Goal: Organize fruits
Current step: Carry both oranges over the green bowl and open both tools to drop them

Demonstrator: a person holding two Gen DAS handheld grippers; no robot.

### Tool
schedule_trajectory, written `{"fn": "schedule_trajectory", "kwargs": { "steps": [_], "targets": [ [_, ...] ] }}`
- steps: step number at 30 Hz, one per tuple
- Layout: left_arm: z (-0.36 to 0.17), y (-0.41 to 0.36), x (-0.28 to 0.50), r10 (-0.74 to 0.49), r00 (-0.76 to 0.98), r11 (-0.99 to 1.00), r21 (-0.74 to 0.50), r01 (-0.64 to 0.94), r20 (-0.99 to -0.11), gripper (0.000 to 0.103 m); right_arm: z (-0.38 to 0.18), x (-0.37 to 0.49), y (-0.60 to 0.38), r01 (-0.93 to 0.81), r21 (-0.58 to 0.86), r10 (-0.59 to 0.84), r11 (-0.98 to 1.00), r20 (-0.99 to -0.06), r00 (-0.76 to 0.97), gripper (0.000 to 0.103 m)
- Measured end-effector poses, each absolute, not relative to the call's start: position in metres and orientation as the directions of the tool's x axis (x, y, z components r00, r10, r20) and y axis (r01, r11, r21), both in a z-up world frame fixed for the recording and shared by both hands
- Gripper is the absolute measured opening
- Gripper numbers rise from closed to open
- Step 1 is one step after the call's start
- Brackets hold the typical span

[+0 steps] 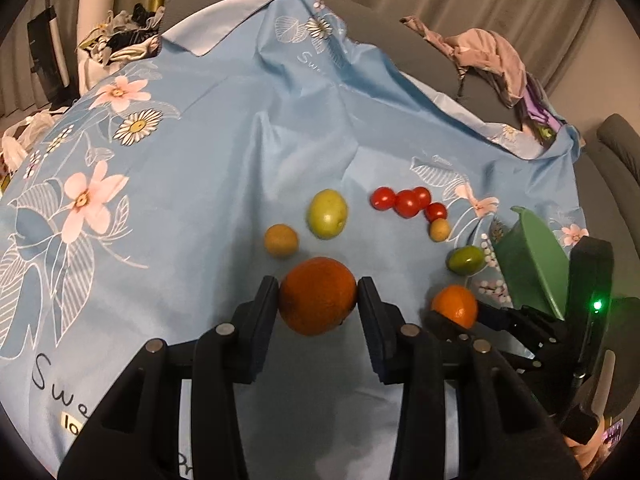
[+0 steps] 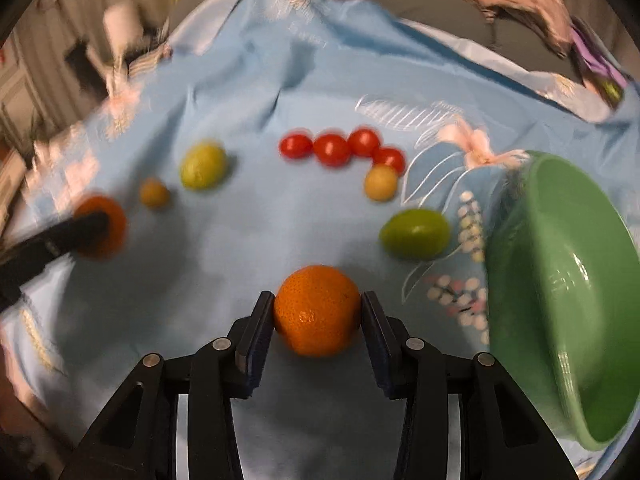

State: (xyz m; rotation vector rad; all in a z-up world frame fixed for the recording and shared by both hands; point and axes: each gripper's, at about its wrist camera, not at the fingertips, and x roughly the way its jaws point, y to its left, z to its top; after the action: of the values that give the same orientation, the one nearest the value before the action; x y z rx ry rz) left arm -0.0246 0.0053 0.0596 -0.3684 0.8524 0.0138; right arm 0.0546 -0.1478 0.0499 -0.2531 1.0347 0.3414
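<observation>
The left gripper (image 1: 318,294) clamps the big orange (image 1: 317,295) between both pads, low on the blue floral cloth (image 1: 200,184). The right gripper (image 2: 318,311) squeezes the tangerine (image 2: 317,310) likewise (this view is blurred). From the tangerine, a green bowl (image 2: 560,300) stands tilted at 3 o'clock, a green fruit (image 2: 414,233) at 1 o'clock, four red tomatoes (image 2: 340,148) in a curved row at 12 o'clock. A yellow-green fruit (image 1: 327,213) lies at 12 o'clock from the big orange.

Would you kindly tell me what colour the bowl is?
The bowl is green, clearest in the right wrist view.
</observation>
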Motion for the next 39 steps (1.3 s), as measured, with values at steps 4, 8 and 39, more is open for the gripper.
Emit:
{"fn": "schedule_trajectory", "kwargs": {
  "steps": [4,8,39],
  "targets": [
    [0.059,0.009,-0.026,-0.123,0.662,0.933,-0.314,-0.177,-0.739,0.041,0.053,0.057,-0.158,-0.397,0.046,0.234,0.917,-0.868,0.438,0.045],
    [0.063,0.009,-0.029,-0.144,0.675,0.927,-0.337,-0.164,-0.724,0.041,0.067,0.051,-0.163,-0.409,0.065,0.271,0.910,-0.840,0.470,0.046],
    [0.068,0.003,-0.036,-0.180,0.691,0.919,-0.371,-0.135,-0.700,0.041,0.041,0.067,-0.122,-0.392,0.267,0.419,0.880,-0.825,0.379,0.047]
  ]
}}
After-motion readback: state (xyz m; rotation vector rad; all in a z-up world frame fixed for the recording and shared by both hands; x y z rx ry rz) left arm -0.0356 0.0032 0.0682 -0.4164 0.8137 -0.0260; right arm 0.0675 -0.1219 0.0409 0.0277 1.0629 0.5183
